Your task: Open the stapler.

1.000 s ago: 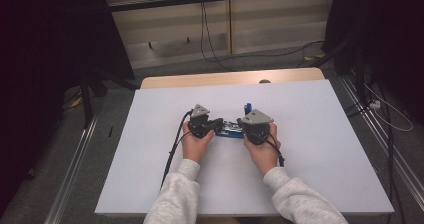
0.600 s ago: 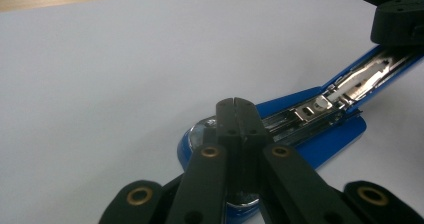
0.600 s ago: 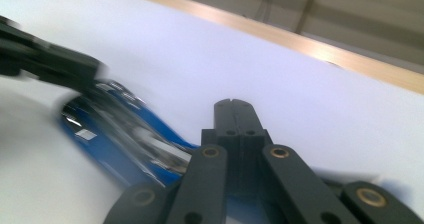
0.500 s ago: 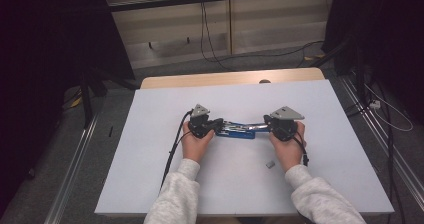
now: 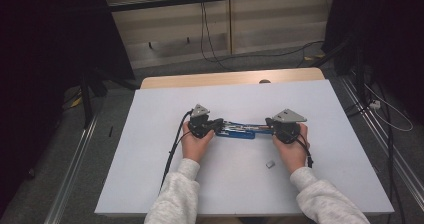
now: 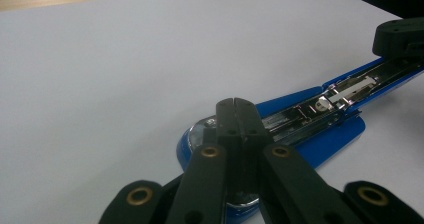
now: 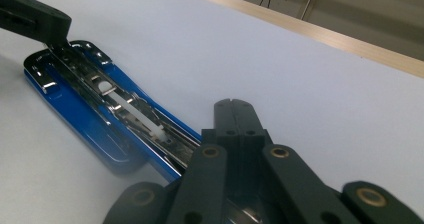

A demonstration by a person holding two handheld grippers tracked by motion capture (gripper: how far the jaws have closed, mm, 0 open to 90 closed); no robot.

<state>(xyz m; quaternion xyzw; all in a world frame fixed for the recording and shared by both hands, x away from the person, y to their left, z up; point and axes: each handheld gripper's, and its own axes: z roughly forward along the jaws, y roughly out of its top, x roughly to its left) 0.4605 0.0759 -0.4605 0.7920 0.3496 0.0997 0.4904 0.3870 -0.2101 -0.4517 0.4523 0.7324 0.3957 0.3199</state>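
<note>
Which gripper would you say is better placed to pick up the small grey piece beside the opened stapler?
Right. The grey piece lies just below the right gripper; the left gripper pins the stapler's far end.

Blue stapler (image 5: 243,130) (swung open) spans left gripper (image 5: 214,127) and right gripper (image 5: 274,126).

Stapler (image 5: 244,130): both ends covered by the grippers in the high view; whether either pair of pads presses on it cannot be told there

Left gripper (image 6: 233,106) view: jaws cover the stapler's near end; lower edge cuts the jaw links; right edge cuts the stapler's far end

Right gripper (image 7: 234,106) view: jaws hide the stapler's near end; base edge beside them blurred

Small grey object (image 5: 270,164) on sheet (image 5: 325,134) by right hand: too small to identify
</note>
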